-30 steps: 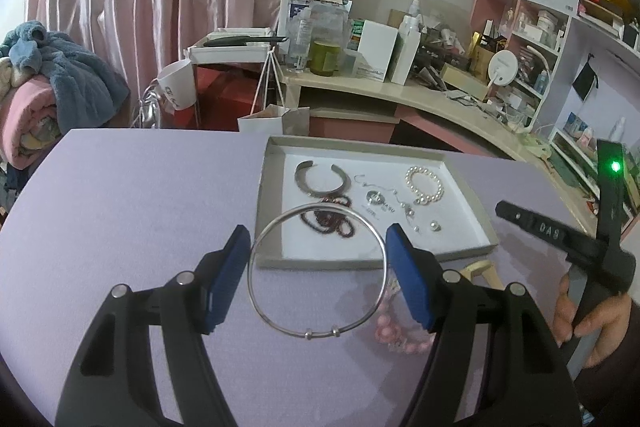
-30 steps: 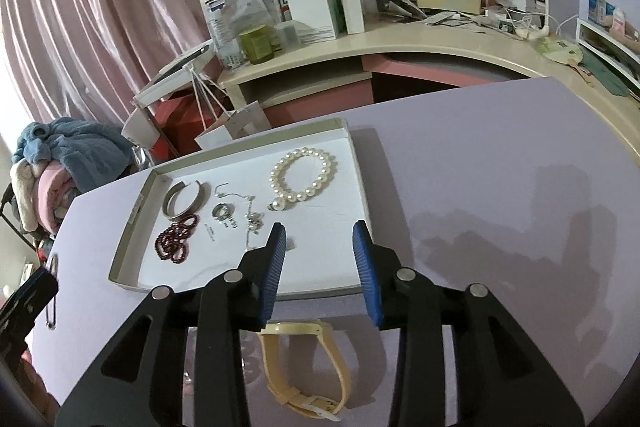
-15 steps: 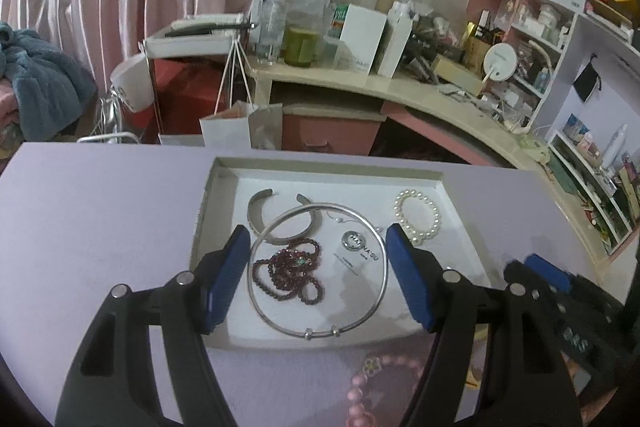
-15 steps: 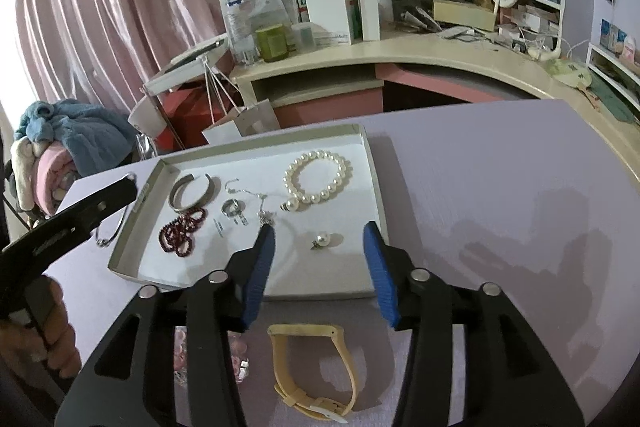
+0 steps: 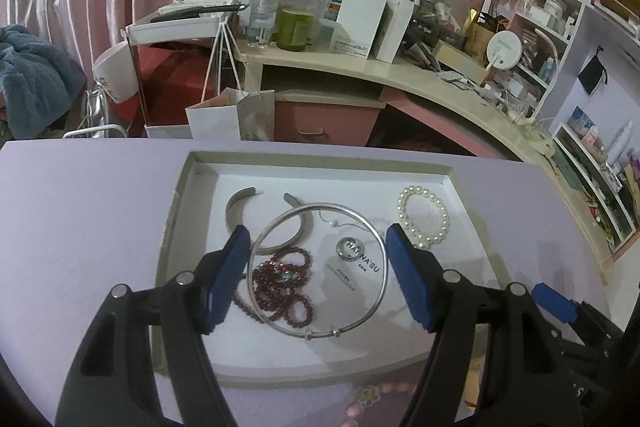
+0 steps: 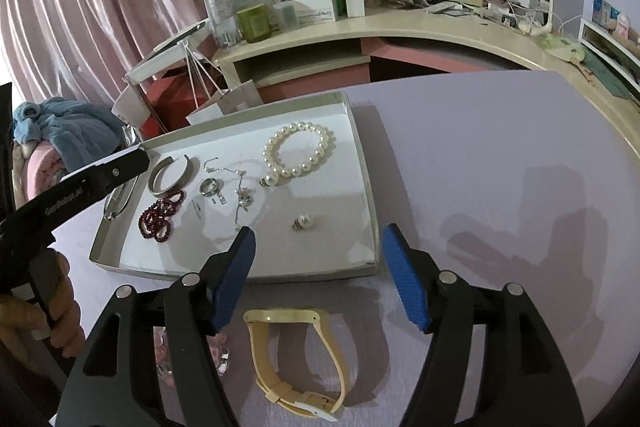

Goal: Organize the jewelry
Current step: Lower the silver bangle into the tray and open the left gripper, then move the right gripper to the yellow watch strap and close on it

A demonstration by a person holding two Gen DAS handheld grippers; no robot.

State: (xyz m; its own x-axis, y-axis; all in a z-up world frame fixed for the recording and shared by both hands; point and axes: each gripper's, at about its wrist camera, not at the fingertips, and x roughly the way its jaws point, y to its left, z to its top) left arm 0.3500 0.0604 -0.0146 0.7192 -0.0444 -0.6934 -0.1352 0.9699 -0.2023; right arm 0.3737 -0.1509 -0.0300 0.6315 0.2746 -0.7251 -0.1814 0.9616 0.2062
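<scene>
- Gripping a thin silver bangle (image 5: pixel 320 269), the left gripper (image 5: pixel 318 273) has its blue pads pressed against opposite sides of the ring, which sits level above the tray (image 5: pixel 320 373).
- The tray is a shallow grey-walled box with a white floor, resting on the lilac table (image 6: pixel 500 155); it serves as the landmark for all positions below.
- Inside the tray, toward its far left corner, lies an open silver cuff (image 6: pixel 170 175).
- Just nearer than the cuff lies a dark red bead bracelet (image 6: pixel 160 217), coiled loosely.
- Toward the tray's far right corner lies a pearl bracelet (image 6: pixel 298 153).
- Between the cuff and the pearl bracelet lie a small ring (image 6: pixel 209 186) and a fine chain (image 6: pixel 242 195).
- Near the tray's middle, closer to its near wall, lies a single pearl earring (image 6: pixel 303 222).
- The right gripper (image 6: pixel 316 281) hangs over the tray's near wall; its jaws have just been opening and now stand wide apart with nothing between them.
- Outside the tray, just beyond its near wall, a yellow watch (image 6: pixel 298 359) lies on the table.
- Also outside the near wall, a pink bead bracelet (image 5: pixel 372 397) is partly visible.
- A hand (image 6: pixel 36 307) at the tray's left side grasps the left gripper's handle.
</scene>
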